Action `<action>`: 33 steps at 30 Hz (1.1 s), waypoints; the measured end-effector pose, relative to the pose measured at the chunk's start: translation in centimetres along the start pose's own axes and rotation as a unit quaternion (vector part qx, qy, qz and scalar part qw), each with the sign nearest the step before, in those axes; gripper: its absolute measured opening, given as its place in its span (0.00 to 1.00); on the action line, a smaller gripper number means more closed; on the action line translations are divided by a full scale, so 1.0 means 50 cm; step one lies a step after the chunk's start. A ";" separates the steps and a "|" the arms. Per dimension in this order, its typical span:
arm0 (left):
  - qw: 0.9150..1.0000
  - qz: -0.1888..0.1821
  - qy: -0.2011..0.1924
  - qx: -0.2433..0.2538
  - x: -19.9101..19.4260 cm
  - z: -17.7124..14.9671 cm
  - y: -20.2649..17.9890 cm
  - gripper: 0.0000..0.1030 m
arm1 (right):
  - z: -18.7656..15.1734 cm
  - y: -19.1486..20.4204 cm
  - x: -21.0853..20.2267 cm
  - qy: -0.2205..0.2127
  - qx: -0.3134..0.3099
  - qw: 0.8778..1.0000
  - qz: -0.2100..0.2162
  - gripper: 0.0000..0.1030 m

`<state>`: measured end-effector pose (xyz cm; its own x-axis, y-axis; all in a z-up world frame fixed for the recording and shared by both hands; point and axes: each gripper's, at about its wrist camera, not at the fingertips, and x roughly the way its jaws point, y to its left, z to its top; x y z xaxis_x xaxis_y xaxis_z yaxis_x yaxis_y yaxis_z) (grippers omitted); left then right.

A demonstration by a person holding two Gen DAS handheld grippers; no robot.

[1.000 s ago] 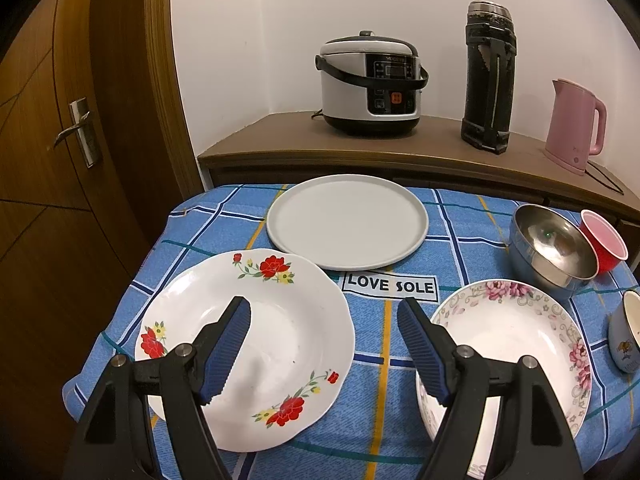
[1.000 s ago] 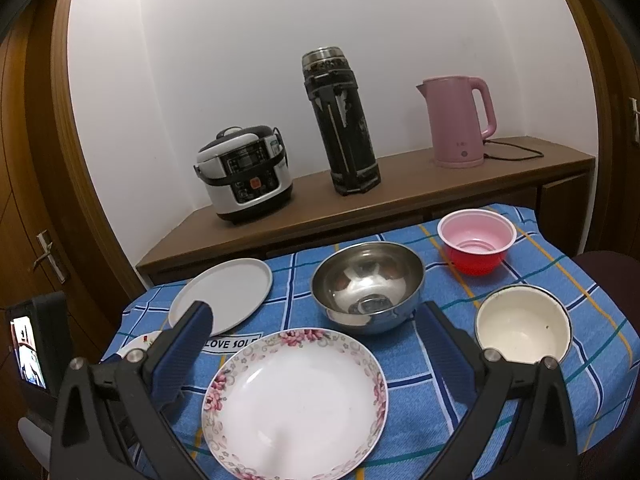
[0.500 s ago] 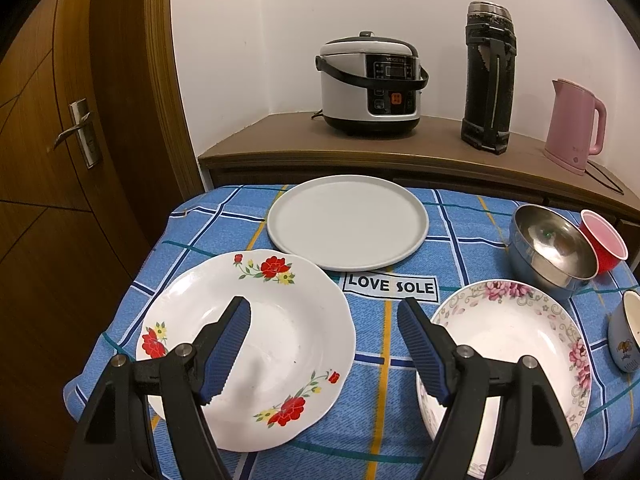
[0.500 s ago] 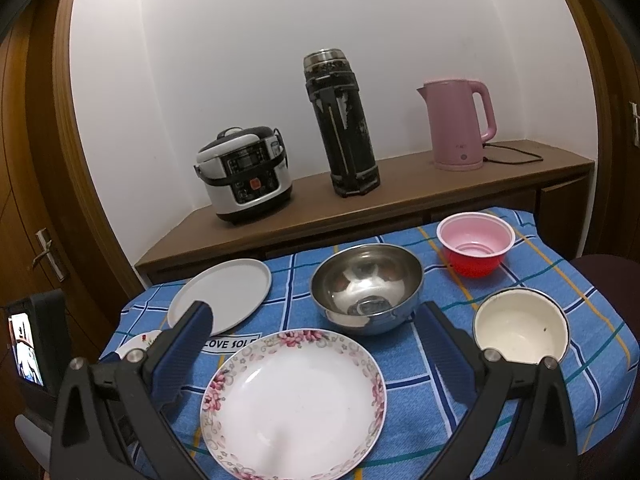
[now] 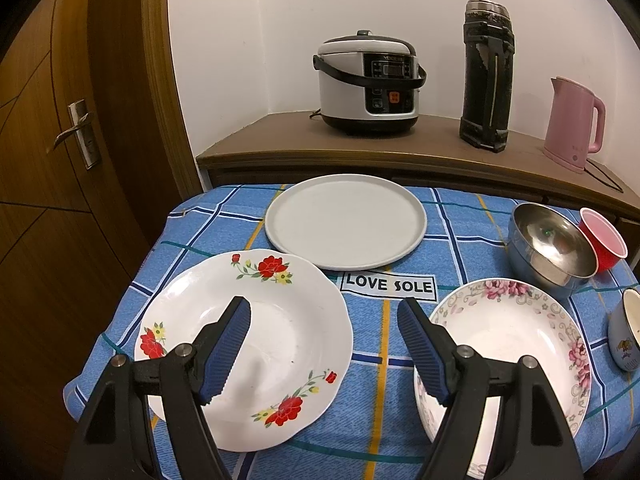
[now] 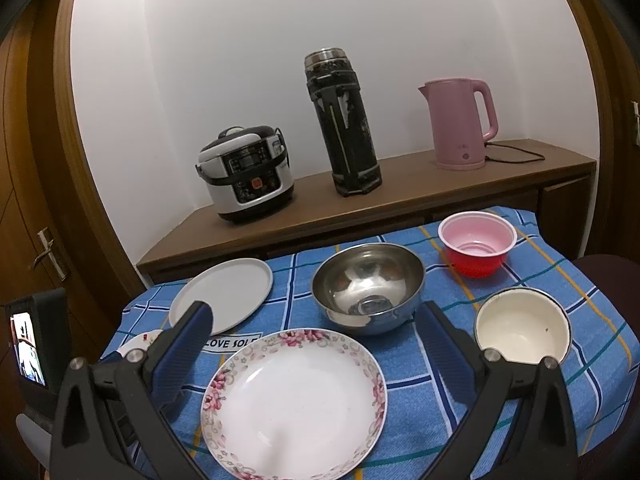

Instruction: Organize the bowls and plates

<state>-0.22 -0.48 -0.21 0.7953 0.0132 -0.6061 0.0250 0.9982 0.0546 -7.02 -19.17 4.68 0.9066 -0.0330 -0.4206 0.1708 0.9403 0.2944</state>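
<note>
On the blue checked tablecloth [image 5: 384, 320] lie a red-flowered white plate [image 5: 280, 328], a plain grey plate [image 5: 346, 226] behind it, and a pink-flowered plate [image 6: 296, 400] at the front right. Further right stand a steel bowl [image 6: 368, 286], a red bowl with a pink inside [image 6: 476, 248] and a cream enamel bowl [image 6: 522, 326]. My left gripper [image 5: 324, 312] hovers open over the near edge between the two flowered plates. Open as well, my right gripper [image 6: 316, 316] hangs above the pink-flowered plate. Neither holds anything.
Behind the table a wooden sideboard [image 5: 400, 148] carries a rice cooker [image 5: 368, 84], a black thermos [image 5: 486, 76] and a pink kettle [image 5: 572, 124]. A wooden door [image 5: 48, 140] stands at the left. The left gripper's body with a small screen [image 6: 32, 344] shows in the right wrist view.
The right wrist view has drifted slightly, so the bowls sit a little lower and to the left. Nothing on the table has moved and both grippers stay open.
</note>
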 end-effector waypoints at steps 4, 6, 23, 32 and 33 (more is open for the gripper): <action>1.000 0.000 0.000 0.000 0.000 0.000 0.000 0.75 | 0.000 -0.001 0.000 0.001 0.000 1.000 0.000 1.00; 1.000 0.000 0.000 0.000 0.000 0.000 0.000 0.75 | -0.001 -0.001 0.000 0.001 0.000 1.000 0.000 1.00; 1.000 0.004 0.003 -0.001 0.008 0.004 0.015 0.75 | -0.001 0.009 0.011 0.008 -0.011 1.000 0.003 1.00; 1.000 0.007 0.007 -0.003 0.019 0.009 0.039 0.75 | -0.005 0.026 0.027 0.011 -0.016 1.000 0.009 1.00; 1.000 0.007 0.007 -0.003 0.019 0.010 0.041 0.75 | -0.007 0.028 0.028 0.012 -0.019 1.000 0.011 1.00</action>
<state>0.88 1.57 -0.30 0.7870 0.0272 -0.6164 0.0106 0.9983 0.0575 -5.63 -17.79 4.22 0.9005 -0.0039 -0.4348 0.1353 0.9528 0.2718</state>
